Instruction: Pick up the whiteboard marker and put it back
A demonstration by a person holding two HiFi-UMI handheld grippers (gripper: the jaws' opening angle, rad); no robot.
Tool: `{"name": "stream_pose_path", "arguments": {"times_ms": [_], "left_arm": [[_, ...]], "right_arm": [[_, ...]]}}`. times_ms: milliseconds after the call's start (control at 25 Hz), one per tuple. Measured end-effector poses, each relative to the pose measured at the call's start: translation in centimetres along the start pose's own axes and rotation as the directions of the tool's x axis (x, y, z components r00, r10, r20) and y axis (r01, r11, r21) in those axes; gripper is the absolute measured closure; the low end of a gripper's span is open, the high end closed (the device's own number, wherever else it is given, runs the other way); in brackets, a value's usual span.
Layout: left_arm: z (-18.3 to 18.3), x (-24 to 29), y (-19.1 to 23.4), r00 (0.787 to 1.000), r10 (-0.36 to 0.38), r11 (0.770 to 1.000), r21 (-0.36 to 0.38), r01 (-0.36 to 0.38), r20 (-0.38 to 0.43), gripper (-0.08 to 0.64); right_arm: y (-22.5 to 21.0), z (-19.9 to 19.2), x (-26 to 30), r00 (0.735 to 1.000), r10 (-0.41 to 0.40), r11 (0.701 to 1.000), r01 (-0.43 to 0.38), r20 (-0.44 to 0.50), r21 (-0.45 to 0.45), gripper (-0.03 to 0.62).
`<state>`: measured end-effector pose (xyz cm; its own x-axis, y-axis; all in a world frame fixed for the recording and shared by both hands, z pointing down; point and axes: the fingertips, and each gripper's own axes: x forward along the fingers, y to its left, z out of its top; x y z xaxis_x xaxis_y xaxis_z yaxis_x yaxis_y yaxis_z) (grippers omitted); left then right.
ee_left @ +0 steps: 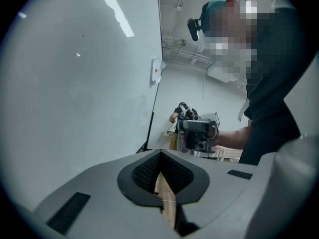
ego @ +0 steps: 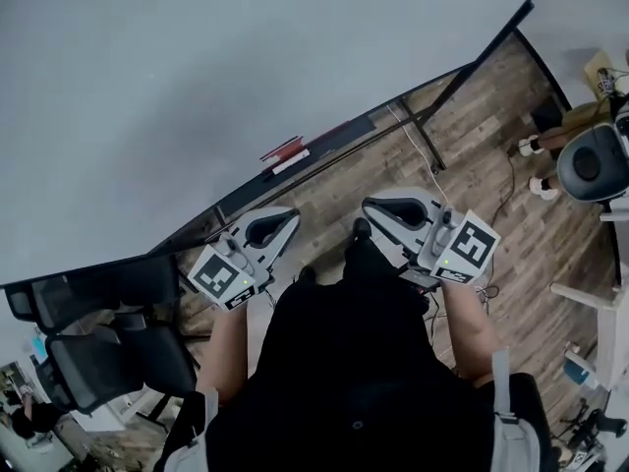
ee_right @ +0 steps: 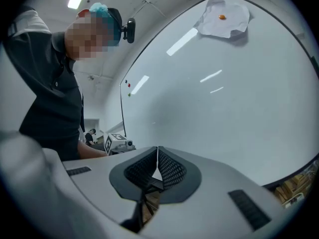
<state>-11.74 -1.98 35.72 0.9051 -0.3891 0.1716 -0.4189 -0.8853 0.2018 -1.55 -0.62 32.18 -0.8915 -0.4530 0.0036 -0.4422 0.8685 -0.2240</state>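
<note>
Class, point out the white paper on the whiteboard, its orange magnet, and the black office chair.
Crumpled white paper sheet (ee_right: 233, 23): right gripper view, right half.
Small orange magnet (ee_right: 222, 17): right gripper view, centre.
Black mesh office chair (ego: 106, 362): head view, mesh panel.

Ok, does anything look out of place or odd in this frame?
Only one small thing: the sheet of paper under an orange magnet on the whiteboard hangs crumpled and crooked. Both the left gripper and the right gripper are shut and empty.
</note>
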Motion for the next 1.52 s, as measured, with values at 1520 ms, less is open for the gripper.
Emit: {"name": "stream_pose_path", "arguments": {"times_ms": [1520], "left_arm": [[-13.4,7.0,13.5,0.684,0.527,0.820,0.514,-0.253,-0.505,0.487]], "right_arm": [[-12.8,-8.4,5.1,0.939,0.112,0.979,-0.161,-0.325,-0.128,0.572]]}}
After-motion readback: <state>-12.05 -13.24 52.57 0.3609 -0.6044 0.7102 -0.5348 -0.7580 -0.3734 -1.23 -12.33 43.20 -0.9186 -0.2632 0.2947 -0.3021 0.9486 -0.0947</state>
